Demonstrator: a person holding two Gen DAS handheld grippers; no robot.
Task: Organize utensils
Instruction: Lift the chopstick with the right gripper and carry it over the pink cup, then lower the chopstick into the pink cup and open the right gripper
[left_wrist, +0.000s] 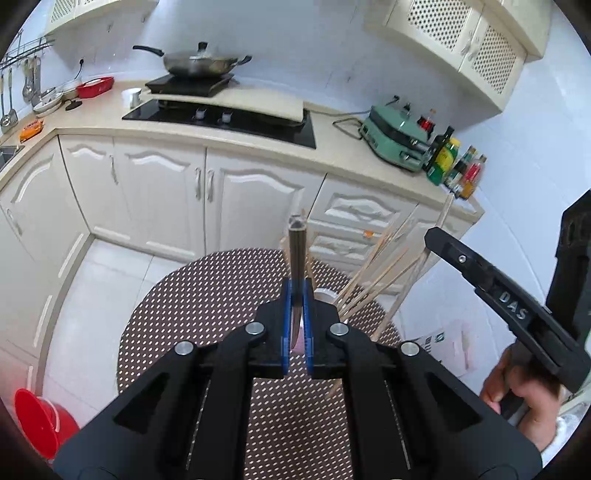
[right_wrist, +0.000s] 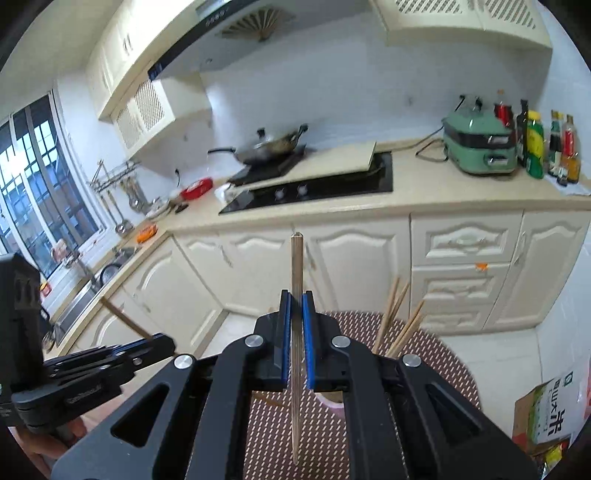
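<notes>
The left gripper (left_wrist: 298, 295), at the lower middle of its own frame, has its blue pads (left_wrist: 286, 314) clamped together on a dark chopstick (left_wrist: 296, 251) that stands up past the fingertips toward the middle of the picture. The right gripper (right_wrist: 296, 306) sits likewise at the lower middle of its view, its jaws pinched on a pale chopstick (right_wrist: 296, 266) that runs from below the pads up past them. Just beyond both claws, to the right of centre, a bundle of wooden chopsticks (left_wrist: 384, 269) fans out of a pale holder (left_wrist: 325, 294), which stands on a round brown dotted table (left_wrist: 207, 295); the holder itself is mostly hidden behind the fingers. At the right edge of the left view the other gripper and the hand (left_wrist: 524, 391) holding it crowd in close. Farther out, across the upper half, runs a counter (left_wrist: 258, 136) with a black hob (left_wrist: 229, 118) and a wok (left_wrist: 201, 62). The risks from here: each stick is held by a narrow pinch, so it could pivot or slide through the pads if tilted; the long free ends could knock the splayed bundle and tip the holder; and the two grippers, working near each other, could collide or cross sticks.
</notes>
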